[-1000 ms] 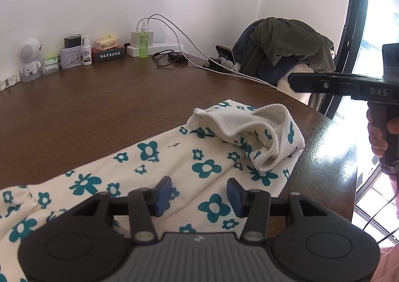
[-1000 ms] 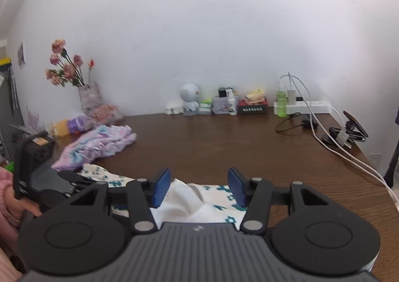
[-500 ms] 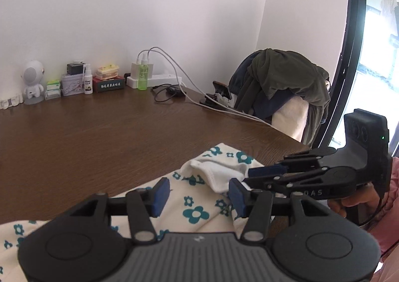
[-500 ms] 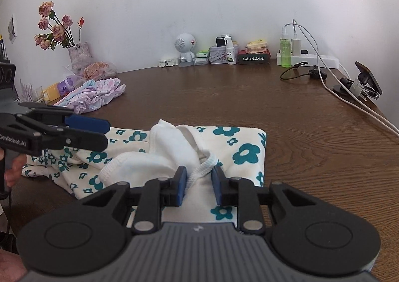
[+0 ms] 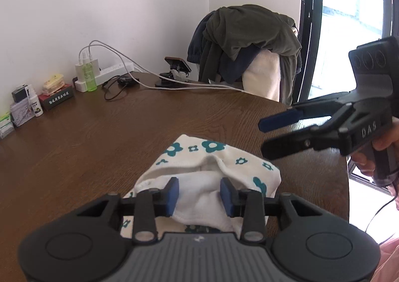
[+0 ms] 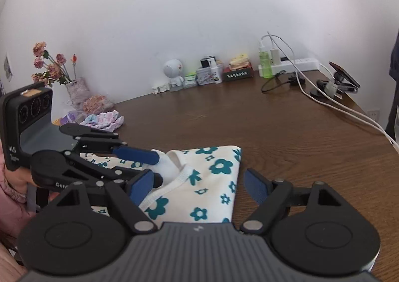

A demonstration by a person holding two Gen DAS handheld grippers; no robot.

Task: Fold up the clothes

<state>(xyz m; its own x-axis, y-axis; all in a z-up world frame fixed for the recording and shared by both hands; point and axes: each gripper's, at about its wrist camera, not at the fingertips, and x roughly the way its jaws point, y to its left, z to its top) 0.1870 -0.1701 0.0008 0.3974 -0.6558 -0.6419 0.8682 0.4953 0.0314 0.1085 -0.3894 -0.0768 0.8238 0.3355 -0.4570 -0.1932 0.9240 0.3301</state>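
A cream garment with teal flowers (image 5: 212, 149) (image 6: 214, 182) lies folded on the brown table (image 5: 99, 144). Its white inside is turned up in a thick fold. My left gripper (image 5: 199, 193) (image 6: 154, 167) has closed partway on that white fold, which fills the gap between its blue pads. My right gripper (image 6: 199, 177) stands wide open with the garment's flowered part below it. In the left wrist view the right gripper (image 5: 263, 137) hovers above the table, just right of the garment, with nothing between its fingers. A hand holds its handle.
A chair draped with dark clothes (image 5: 249, 40) stands past the far table edge. White cables (image 5: 187, 86), a phone on a stand (image 5: 177, 63), a green bottle (image 5: 88, 77) and small boxes line the wall. Pastel clothes (image 6: 104, 119) and a flower vase (image 6: 74, 87) sit left.
My right gripper, shut on the white fold half a second ago, has opened and drawn back. My left gripper has moved onto the fold and narrowed around it.
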